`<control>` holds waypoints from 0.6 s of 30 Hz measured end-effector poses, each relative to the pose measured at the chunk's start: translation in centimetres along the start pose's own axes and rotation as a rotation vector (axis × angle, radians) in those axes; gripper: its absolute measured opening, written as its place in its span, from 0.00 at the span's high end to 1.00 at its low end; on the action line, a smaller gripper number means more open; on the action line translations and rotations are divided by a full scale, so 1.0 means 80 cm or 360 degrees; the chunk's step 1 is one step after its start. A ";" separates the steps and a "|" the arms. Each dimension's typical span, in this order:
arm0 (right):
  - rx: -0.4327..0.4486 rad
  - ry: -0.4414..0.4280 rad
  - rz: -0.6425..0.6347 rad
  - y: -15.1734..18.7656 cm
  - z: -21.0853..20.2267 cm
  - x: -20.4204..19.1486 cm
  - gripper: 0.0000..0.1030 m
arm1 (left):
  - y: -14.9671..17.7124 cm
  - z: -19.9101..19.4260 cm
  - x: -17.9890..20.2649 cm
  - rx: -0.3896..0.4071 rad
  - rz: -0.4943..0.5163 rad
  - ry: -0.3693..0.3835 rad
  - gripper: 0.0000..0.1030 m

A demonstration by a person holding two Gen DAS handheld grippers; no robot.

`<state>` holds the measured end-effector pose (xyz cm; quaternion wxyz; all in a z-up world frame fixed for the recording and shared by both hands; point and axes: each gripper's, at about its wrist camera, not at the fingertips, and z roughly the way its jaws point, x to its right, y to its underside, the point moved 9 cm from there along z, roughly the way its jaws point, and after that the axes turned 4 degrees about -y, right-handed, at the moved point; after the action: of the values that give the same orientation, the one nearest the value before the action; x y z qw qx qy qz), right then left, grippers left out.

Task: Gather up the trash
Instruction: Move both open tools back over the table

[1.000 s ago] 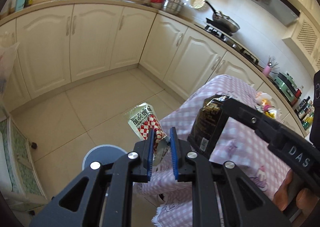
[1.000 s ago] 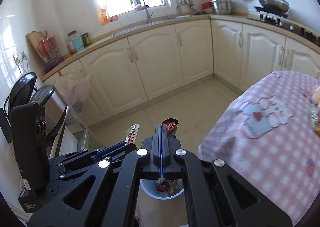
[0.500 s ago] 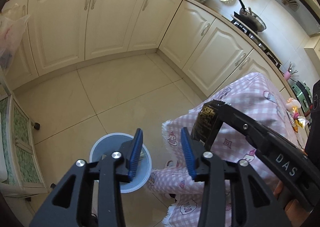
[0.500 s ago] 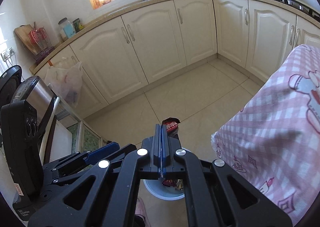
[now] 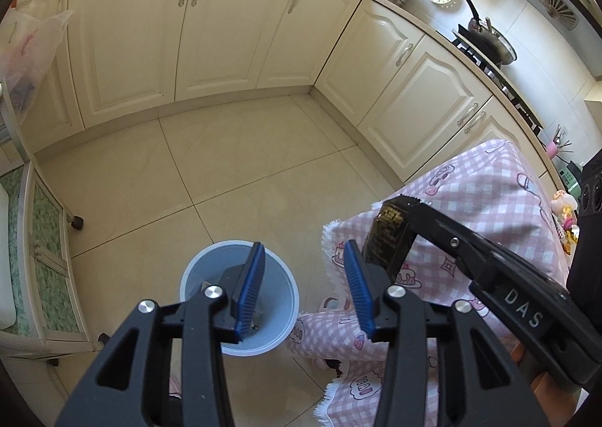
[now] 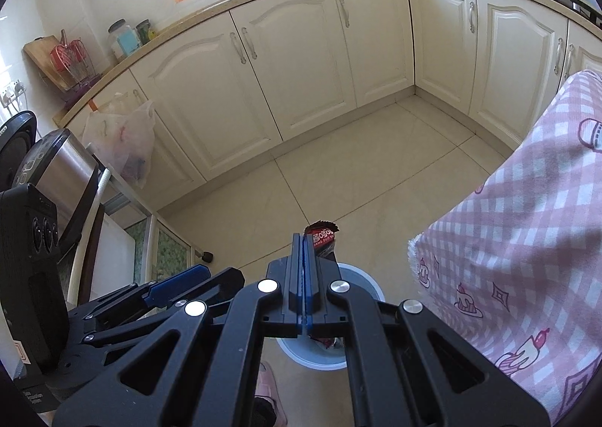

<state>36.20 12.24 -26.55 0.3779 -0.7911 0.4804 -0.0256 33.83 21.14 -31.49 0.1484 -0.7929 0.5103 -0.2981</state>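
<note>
Hovering above the round pale-blue plastic bin (image 5: 240, 308), the left gripper (image 5: 304, 285) gapes empty; the right gripper (image 6: 303, 272) pinches a light, crinkly dark foil wrapper (image 6: 323, 238) by its edge.

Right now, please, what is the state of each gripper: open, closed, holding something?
Left gripper: open, holding nothing, above the blue bin.
Right gripper: closed on a dark snack wrapper.
</note>
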 end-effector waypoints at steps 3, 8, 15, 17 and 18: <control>0.0000 -0.0009 -0.0010 -0.004 0.004 -0.006 1.00 | -0.004 -0.003 -0.007 0.0009 -0.0018 -0.0003 0.58; 0.0032 -0.0012 -0.0029 -0.013 0.006 -0.015 0.96 | -0.011 -0.009 -0.014 0.0029 -0.0046 -0.0007 0.58; 0.0062 0.0031 -0.0013 -0.017 -0.015 -0.005 0.90 | -0.018 -0.027 0.002 0.0056 -0.0022 0.0039 0.57; 0.0096 0.0078 -0.0010 -0.017 -0.035 0.005 0.88 | -0.019 -0.035 0.017 0.0069 0.0001 0.0058 0.57; 0.0115 0.0094 -0.0009 -0.018 -0.044 0.009 0.87 | -0.019 -0.039 0.024 0.0076 0.0016 0.0065 0.57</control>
<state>36.24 10.03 -23.39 0.3919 -0.7771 0.4879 -0.0672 33.60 20.30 -27.64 0.1583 -0.7803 0.5099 -0.3257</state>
